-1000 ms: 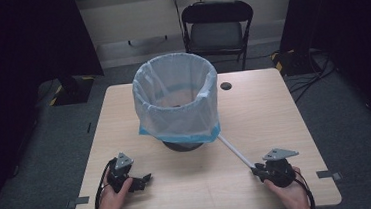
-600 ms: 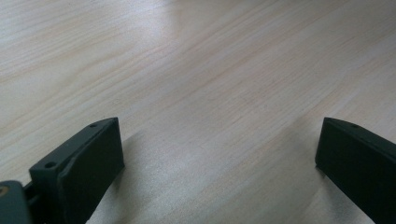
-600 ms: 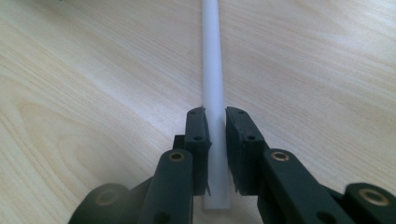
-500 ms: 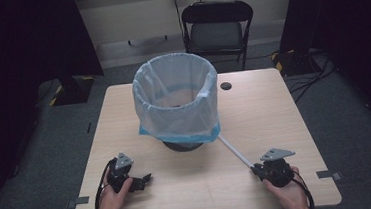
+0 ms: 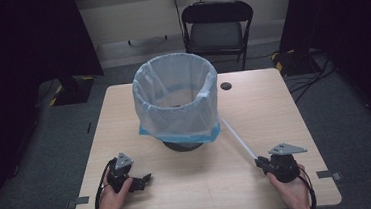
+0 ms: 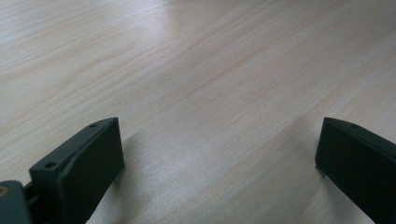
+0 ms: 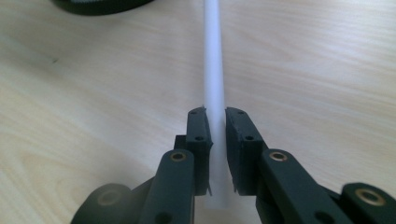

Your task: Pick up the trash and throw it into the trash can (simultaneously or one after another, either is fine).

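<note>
Between the pads: my right claw (image 7: 217, 154) is clamped on the near end of a white rod (image 7: 214, 70); I see the jaws pressed against both its sides.
Ahead of right claw: the rod runs straight away over the counter (image 5: 273, 102) toward the bin (image 5: 176, 102), which is lined with a translucent bag (image 5: 149, 112). Whether its far end touches the bin base I cannot tell.
Left claw (image 5: 142, 180): wide apart, nothing between the jaws, resting low over bare counter.
Handling, my judgement: the rod looks light, stiff, smooth and round, so liable to roll or slip in the pads.
Grip point: I hold it at the very end; a long overhang will lever and droop, so I would move slowly.
</note>
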A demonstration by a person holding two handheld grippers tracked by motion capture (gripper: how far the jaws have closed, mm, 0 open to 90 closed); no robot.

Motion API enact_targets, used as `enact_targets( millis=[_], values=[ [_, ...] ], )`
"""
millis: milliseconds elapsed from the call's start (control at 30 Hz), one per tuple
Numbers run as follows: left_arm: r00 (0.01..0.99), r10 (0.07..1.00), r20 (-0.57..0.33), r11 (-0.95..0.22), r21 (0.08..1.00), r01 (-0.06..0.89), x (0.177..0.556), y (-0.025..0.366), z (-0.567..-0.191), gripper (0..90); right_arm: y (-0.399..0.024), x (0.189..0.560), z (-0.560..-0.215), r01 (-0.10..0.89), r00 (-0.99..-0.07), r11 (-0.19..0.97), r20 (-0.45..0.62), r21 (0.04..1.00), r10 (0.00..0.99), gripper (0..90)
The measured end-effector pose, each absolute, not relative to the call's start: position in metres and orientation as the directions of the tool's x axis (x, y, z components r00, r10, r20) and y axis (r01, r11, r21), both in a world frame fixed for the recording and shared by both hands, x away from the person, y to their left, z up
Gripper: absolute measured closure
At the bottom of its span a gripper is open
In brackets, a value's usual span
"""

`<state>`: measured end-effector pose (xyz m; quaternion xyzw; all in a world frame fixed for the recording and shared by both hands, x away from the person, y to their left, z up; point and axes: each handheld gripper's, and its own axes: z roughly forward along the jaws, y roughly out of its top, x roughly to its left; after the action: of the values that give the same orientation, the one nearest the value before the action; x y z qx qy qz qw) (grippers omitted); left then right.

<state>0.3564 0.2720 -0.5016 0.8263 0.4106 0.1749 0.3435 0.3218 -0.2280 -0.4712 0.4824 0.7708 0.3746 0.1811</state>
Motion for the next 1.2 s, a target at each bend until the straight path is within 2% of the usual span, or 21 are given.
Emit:
enact_targets(
  millis=[200,1200],
  values=[
    [0.601,0.799,0.004,-0.424,0.713,0.559,0.356,0.272,-0.502,0.3,-0.236,0.325,-0.462,0.586,-0.438,0.201,0.098,0.785,0.894,80.5],
    [0.601,0.800,0.005,-0.424,0.712,0.559,0.356,0.272,-0.502,0.3,-0.238,0.348,-0.404,0.438,-0.414,0.040,0.162,0.898,0.895,80.5]
  ],
)
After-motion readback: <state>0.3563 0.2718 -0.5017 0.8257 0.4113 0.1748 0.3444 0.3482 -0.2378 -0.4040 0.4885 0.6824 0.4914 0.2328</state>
